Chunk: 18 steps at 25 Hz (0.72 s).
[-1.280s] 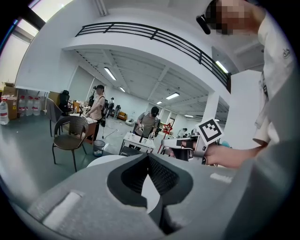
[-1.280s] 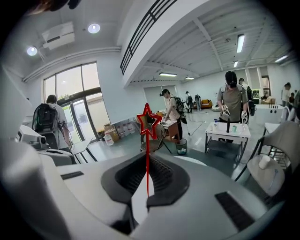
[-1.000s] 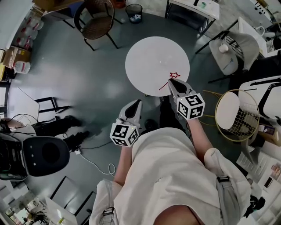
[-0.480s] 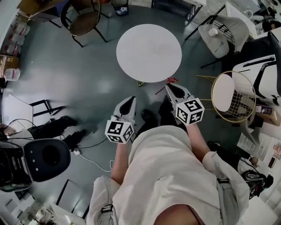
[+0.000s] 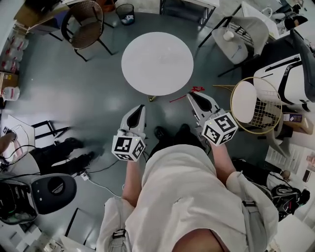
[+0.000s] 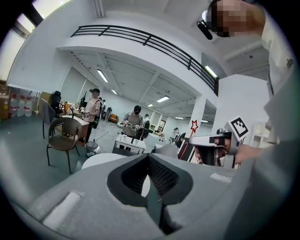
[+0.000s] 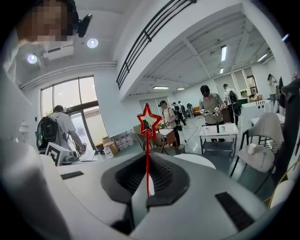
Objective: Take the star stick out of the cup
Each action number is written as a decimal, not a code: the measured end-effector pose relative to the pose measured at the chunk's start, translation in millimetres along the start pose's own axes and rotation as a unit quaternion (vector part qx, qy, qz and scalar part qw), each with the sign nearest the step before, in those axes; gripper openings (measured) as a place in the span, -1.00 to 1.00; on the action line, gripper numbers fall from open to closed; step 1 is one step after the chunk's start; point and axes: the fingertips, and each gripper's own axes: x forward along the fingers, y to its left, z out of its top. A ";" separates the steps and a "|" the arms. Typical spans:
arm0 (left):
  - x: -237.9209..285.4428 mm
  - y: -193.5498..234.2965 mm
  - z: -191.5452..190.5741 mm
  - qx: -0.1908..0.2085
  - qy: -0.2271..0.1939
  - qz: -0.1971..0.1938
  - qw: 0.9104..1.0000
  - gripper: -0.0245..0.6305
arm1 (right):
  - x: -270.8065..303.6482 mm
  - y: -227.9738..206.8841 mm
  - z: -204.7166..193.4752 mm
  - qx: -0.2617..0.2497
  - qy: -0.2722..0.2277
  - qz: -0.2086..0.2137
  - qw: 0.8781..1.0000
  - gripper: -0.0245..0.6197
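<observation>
Your right gripper (image 5: 193, 96) has drawn back toward you. A second ago its tips and the star stick (image 5: 196, 89) lay over the near right rim of the round counter (image 5: 157, 59). Now both are off that rim, over the floor (image 5: 98, 93) just beside the counter's lower right edge. In the right gripper view the fingers (image 7: 161, 176) are nearly closed on the stick's shaft (image 7: 147, 154), and the red star stands up past the tips. From above, the stick's tail slants away to the left of the fingers, toward the counter foot.

Your left gripper (image 5: 141, 108) has barely shifted and hangs near your left knee, below the counter's near edge. The left gripper view shows its fingers (image 6: 161, 176) closed together with nothing between them. That view also catches the right gripper (image 6: 208, 140) with the star (image 6: 193, 125) above it.

On your right, the wire stand (image 5: 268, 115) is near the right gripper's marker cube, so that side is tight. Ahead, the counter rim is near both sets of tips. To your left the floor is open as far as the wicker chair (image 5: 88, 27) at the top left and the black chair (image 5: 49, 187) low on the left. A bin (image 5: 126, 13) stands beyond the counter, well apart from both grippers.
</observation>
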 end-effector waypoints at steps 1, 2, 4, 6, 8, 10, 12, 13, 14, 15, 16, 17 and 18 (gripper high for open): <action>0.5 -3.2 -2.5 0.001 0.003 0.000 1.000 -0.90 | -6.1 -0.6 1.3 0.005 -0.007 0.004 1.000 -0.85; -0.1 -5.8 -5.4 0.001 0.005 0.000 1.000 -0.90 | -11.8 -0.8 0.8 0.011 -0.012 0.008 1.000 -0.85; -4.2 -9.0 -11.6 -0.002 0.008 0.003 1.000 -0.90 | -21.9 1.5 -2.8 0.018 -0.014 0.015 1.000 -0.85; -8.1 -10.1 -16.0 -0.005 0.008 0.008 1.000 -0.90 | -28.3 4.3 -6.9 0.011 -0.010 0.018 1.000 -0.86; -9.6 -10.4 -18.0 -0.005 0.007 0.012 1.000 -0.90 | -30.9 4.9 -11.1 0.002 -0.006 0.018 1.000 -0.86; -12.3 -11.2 -18.6 -0.003 0.007 0.012 1.000 -0.90 | -32.2 6.5 -15.6 0.002 -0.003 0.019 1.000 -0.86; -15.8 -11.3 -18.1 0.000 0.008 0.011 1.000 -0.90 | -32.7 10.1 -17.8 0.003 -0.004 0.021 1.000 -0.86; -17.3 -11.0 -17.6 0.001 0.008 0.011 1.000 -0.90 | -32.7 12.0 -17.8 0.003 -0.005 0.021 1.000 -0.86; -18.2 -10.7 -17.2 0.002 0.008 0.012 1.000 -0.90 | -32.8 13.3 -17.3 0.003 -0.006 0.022 1.000 -0.86; -18.4 -10.7 -16.9 0.003 0.009 0.012 1.000 -0.90 | -33.0 13.8 -16.6 0.002 -0.007 0.022 1.000 -0.86; -18.1 -11.2 -16.7 0.003 0.009 0.013 1.000 -0.90 | -33.3 13.5 -15.7 0.001 -0.008 0.022 1.000 -0.86; -17.7 -12.2 -16.6 0.003 0.010 0.013 1.000 -0.90 | -33.7 12.9 -15.0 0.001 -0.008 0.022 1.000 -0.86; -17.2 -13.6 -16.5 0.003 0.011 0.013 1.000 -0.90 | -34.2 12.4 -14.4 0.002 -0.009 0.023 1.000 -0.86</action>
